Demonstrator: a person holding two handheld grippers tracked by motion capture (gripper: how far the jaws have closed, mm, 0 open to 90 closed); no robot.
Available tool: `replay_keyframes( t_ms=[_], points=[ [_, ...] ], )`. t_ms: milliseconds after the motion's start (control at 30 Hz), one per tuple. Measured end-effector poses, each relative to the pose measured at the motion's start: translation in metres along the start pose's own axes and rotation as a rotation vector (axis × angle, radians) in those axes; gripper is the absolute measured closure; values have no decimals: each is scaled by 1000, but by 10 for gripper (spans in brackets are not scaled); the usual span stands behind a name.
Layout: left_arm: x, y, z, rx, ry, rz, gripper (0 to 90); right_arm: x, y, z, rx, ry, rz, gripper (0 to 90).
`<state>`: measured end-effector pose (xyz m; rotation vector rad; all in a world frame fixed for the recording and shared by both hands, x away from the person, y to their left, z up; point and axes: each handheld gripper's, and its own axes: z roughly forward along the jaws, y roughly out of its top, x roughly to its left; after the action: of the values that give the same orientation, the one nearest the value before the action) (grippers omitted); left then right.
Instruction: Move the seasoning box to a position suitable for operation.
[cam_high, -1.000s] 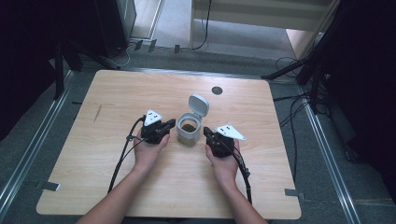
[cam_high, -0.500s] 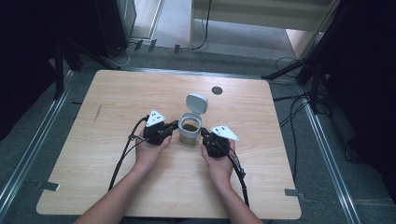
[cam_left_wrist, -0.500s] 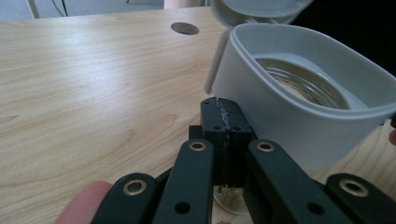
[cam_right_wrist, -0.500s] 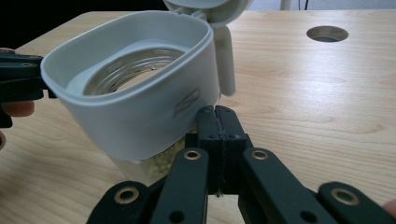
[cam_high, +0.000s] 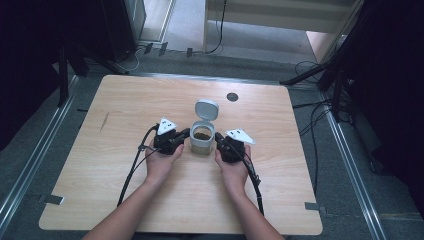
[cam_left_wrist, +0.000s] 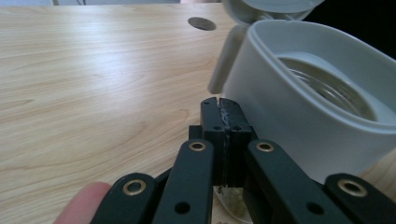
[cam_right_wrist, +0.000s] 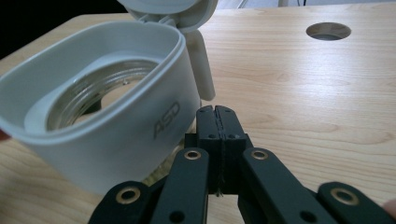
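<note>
A pale grey container (cam_high: 202, 137) with a hinged lid (cam_high: 206, 109) flipped open stands mid-table; a metal-lined bowl shows inside it (cam_right_wrist: 100, 86). My left gripper (cam_high: 186, 133) sits just left of the container (cam_left_wrist: 317, 107), its jaws shut with nothing between them (cam_left_wrist: 219, 103). My right gripper (cam_high: 218, 138) rests just right of it, jaws also shut and empty (cam_right_wrist: 216, 112), beside the wall marked "ASD" (cam_right_wrist: 166, 119). Whether either jaw tip touches the wall I cannot tell.
The wooden table (cam_high: 125, 100) has a round cable hole (cam_high: 232, 96) behind the container. Cables trail from both grippers toward the front edge. Dark stands and cables line the floor around the table.
Both grippers have closed in toward the container from either side. The container has not moved.
</note>
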<state>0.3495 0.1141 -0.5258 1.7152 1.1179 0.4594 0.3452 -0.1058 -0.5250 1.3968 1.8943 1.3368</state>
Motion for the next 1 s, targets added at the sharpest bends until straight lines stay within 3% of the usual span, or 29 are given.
replay_keyframes(
  t_ms=[67, 133, 333, 1000],
  points=[
    [-1, 0, -1, 3, 0, 6, 900, 2, 1, 1, -3, -21, -12, 900],
    [1, 0, -2, 3, -4, 7, 900, 2, 1, 2, -7, -9, 0, 900],
    [2, -4, -9, 3, 0, 5, 900, 5, -1, 1, -8, 18, -40, 900],
    [-6, -29, -53, -23, 97, -19, 900, 36, -13, -9, 13, 92, -86, 900]
  ],
)
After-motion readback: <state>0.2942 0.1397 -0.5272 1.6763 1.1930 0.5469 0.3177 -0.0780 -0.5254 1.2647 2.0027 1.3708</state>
